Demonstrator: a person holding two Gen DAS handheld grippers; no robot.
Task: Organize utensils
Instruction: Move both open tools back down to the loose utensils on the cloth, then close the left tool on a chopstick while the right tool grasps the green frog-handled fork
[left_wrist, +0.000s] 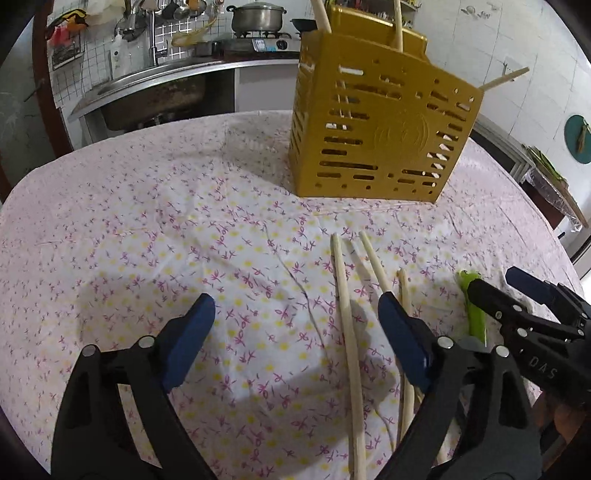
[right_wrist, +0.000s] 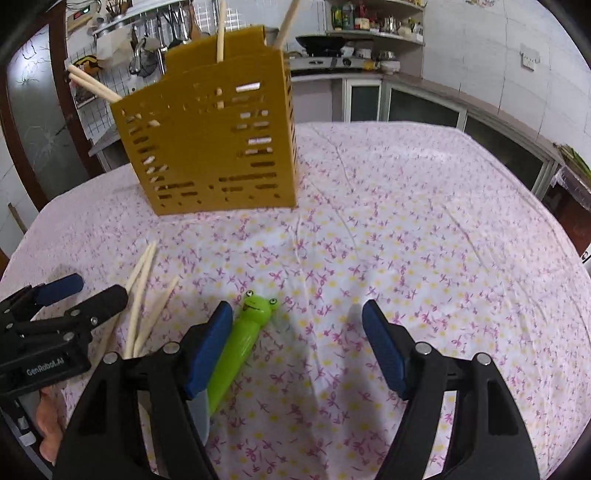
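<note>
Both tongs hover low over the bench (left_wrist: 110, 229), gaping wide, nothing gripped. Left tongs (left_wrist: 297, 332); right tongs (right_wrist: 297, 343).

Loose chopsticks (left_wrist: 347, 306) lie on the floral cloth, roughly parallel, just beside the left tongs' right finger. I judge them light, stiff and smooth, likely to roll or slip; I would pinch mid-shaft, across the grain.

Green frog-headed utensil (right_wrist: 240, 343) lies touching the right tongs' left finger, outside the gap. Plastic, probably light and slick; its working end is hidden under the finger. The cylindrical handle is the place to grip.

Yellow slotted holder (left_wrist: 373, 129) stands upright further back, well apart from the loose pieces. It already holds several chopsticks (right_wrist: 220, 35), leaning out at different angles.
</note>
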